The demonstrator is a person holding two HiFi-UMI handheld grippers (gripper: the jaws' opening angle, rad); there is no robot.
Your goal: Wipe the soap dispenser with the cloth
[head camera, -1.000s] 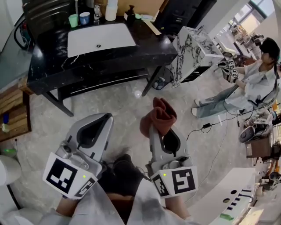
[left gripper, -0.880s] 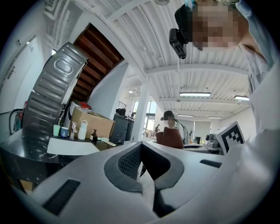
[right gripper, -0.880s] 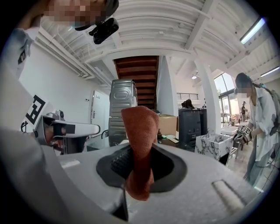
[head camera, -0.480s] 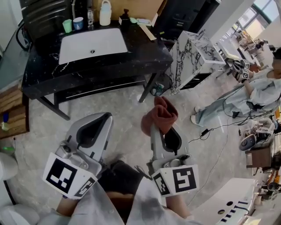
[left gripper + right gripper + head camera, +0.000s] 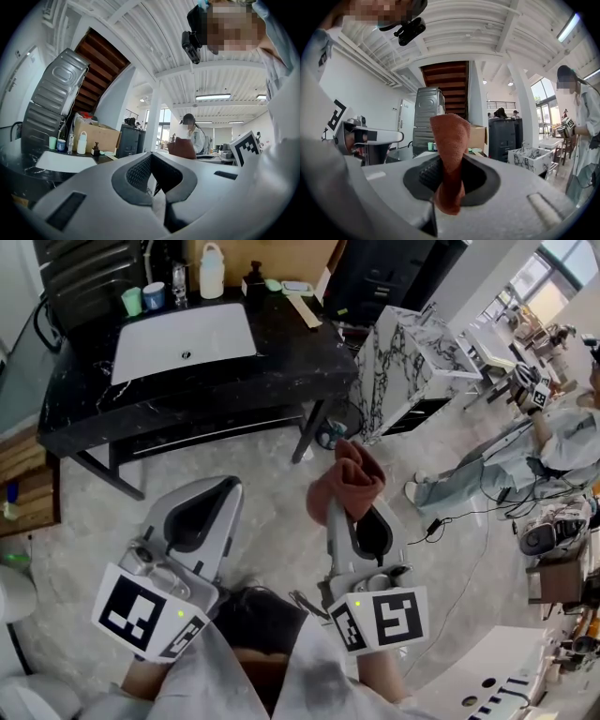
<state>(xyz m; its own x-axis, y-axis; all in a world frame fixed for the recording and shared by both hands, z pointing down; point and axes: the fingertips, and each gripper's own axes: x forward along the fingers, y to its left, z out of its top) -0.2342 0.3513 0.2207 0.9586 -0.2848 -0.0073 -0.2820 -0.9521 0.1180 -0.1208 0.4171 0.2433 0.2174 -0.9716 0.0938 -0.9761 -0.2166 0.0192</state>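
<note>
Right gripper (image 5: 343, 516) clenched on rust cloth (image 5: 349, 476); cloth stands up out of jaws. Left gripper (image 5: 221, 491) jaws pressed together, nothing between. Both over floor (image 5: 272, 474), short of black counter (image 5: 291, 343). Soap dispenser (image 5: 253, 280) upright at counter's back edge, right of sink (image 5: 178, 329), well apart from cloth.

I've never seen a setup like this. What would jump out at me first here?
The rust-red cloth stands out first, sticking up from the shut jaws of the right gripper near the middle of the head view. Beside it, the left gripper is shut on nothing. Farther off, at top left, a white sink sits in a black counter.
</note>
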